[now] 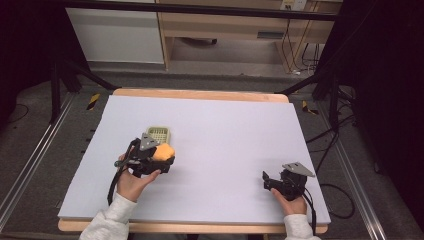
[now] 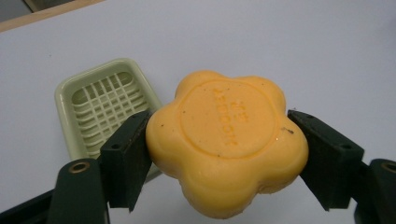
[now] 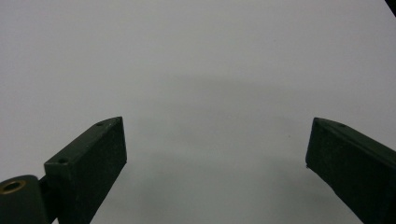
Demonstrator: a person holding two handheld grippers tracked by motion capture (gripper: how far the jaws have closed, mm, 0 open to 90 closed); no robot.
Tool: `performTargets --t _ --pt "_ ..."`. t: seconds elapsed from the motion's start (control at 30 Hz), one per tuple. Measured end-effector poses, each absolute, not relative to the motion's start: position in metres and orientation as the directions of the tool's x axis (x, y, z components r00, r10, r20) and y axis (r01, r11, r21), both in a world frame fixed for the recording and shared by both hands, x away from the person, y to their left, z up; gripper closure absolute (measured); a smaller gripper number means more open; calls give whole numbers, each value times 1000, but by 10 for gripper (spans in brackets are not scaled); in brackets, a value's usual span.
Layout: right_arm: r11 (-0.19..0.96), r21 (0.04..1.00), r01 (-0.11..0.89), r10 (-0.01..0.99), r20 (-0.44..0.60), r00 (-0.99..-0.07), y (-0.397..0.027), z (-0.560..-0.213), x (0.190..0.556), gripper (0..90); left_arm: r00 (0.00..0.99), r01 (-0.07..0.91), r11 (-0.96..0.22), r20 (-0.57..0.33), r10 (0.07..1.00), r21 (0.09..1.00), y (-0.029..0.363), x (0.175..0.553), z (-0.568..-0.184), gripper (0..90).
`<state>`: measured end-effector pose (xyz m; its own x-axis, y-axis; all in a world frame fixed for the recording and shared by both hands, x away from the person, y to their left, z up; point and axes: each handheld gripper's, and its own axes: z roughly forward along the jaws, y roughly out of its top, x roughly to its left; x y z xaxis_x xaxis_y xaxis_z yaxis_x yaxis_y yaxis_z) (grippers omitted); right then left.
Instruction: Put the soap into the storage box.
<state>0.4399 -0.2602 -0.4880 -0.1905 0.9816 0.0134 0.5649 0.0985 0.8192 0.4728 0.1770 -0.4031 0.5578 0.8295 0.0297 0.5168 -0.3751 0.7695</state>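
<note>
An orange flower-shaped soap bar (image 2: 226, 140) with embossed lettering sits clamped between the two black jaws of my left gripper (image 2: 219, 149), held a little above the table. In the high view the soap (image 1: 164, 152) and left gripper (image 1: 159, 159) are at the table's left middle. A pale green soap dish (image 2: 105, 102) with a slatted grid bottom lies empty on the table just behind and to the left of the soap; from above, the dish (image 1: 159, 134) is beyond the gripper. My right gripper (image 3: 215, 144) is open over bare table, seen at the front right (image 1: 266, 181).
The table is covered by a white sheet (image 1: 225, 135) with a wooden edge (image 1: 200, 94) at the far side. Black frame poles and cables (image 1: 330, 125) stand past the right edge. A wooden cabinet (image 1: 225, 25) is on the floor beyond.
</note>
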Motion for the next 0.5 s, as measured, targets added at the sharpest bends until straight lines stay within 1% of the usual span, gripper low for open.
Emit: performTargets --t 0.5 --pt "100 818 567 982 11 -190 -260 -488 440 57 512 529 -336 23 859 780 194 484 -401 254"
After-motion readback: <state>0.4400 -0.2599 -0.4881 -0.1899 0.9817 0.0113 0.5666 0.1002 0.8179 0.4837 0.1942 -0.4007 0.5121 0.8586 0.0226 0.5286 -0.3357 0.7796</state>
